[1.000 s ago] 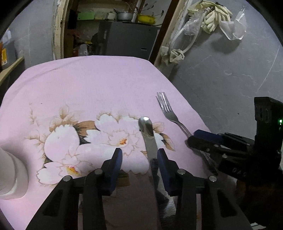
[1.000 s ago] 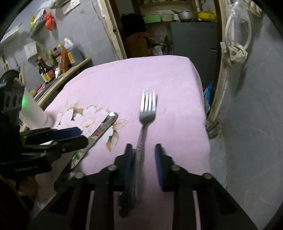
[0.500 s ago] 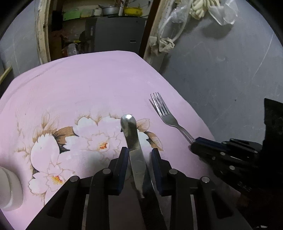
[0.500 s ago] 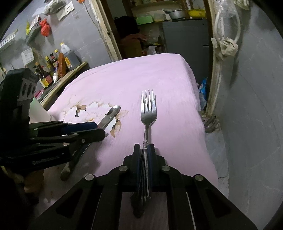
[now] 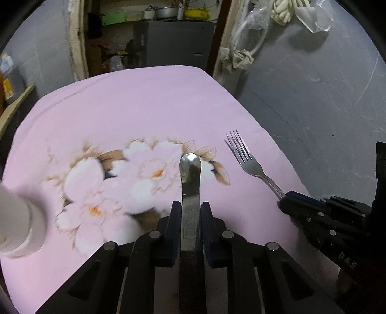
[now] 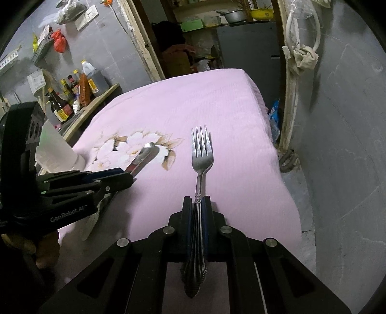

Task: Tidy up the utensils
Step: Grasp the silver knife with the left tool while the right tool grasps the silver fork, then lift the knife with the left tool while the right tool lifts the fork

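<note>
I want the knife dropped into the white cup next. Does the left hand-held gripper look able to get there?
Probably yes. The left hand-held gripper is shut on the knife, and the white cup stands to its left on the pink cloth with nothing between them. The cup's opening is out of view.

A home kitchen: sauce bottles (image 6: 70, 94), shelved pots (image 6: 232, 15).

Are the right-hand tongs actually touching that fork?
Touching. In the right wrist view the right tongs are shut on the fork: both blue pads press against its handle with no gap showing.
</note>
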A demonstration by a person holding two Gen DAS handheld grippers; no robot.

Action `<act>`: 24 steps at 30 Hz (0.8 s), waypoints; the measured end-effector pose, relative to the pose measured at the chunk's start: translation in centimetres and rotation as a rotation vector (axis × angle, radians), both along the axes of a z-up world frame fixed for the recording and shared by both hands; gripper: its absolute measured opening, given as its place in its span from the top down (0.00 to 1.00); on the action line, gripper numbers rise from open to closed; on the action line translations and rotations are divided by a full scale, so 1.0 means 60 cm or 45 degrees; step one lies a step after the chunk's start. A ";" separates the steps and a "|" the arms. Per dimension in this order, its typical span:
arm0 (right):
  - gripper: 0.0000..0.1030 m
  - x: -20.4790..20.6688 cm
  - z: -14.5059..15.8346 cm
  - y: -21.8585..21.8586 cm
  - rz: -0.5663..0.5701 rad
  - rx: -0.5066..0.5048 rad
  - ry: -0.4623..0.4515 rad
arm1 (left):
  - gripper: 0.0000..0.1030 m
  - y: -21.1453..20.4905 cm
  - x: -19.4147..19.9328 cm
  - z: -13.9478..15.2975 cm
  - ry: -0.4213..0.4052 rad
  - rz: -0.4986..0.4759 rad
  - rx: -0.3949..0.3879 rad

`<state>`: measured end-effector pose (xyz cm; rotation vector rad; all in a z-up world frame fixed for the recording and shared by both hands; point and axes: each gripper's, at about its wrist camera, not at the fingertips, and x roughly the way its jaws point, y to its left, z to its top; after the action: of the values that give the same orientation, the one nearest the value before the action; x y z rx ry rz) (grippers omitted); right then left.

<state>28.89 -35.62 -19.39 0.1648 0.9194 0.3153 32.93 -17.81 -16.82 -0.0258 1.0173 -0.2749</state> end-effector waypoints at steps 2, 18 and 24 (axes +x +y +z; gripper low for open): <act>0.93 0.004 -0.002 -0.001 0.022 0.011 0.000 | 0.85 0.009 -0.009 0.000 0.008 0.013 -0.010; 0.69 0.129 -0.008 0.009 0.231 -0.021 -0.010 | 0.84 0.011 -0.007 -0.004 0.043 -0.013 -0.010; 0.69 0.181 -0.004 0.027 0.338 -0.016 -0.015 | 0.85 -0.006 0.012 -0.004 0.003 0.018 0.060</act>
<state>39.78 -34.03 -19.62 0.0288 0.9323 0.5559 33.65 -18.18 -17.04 0.0090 1.0255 -0.2381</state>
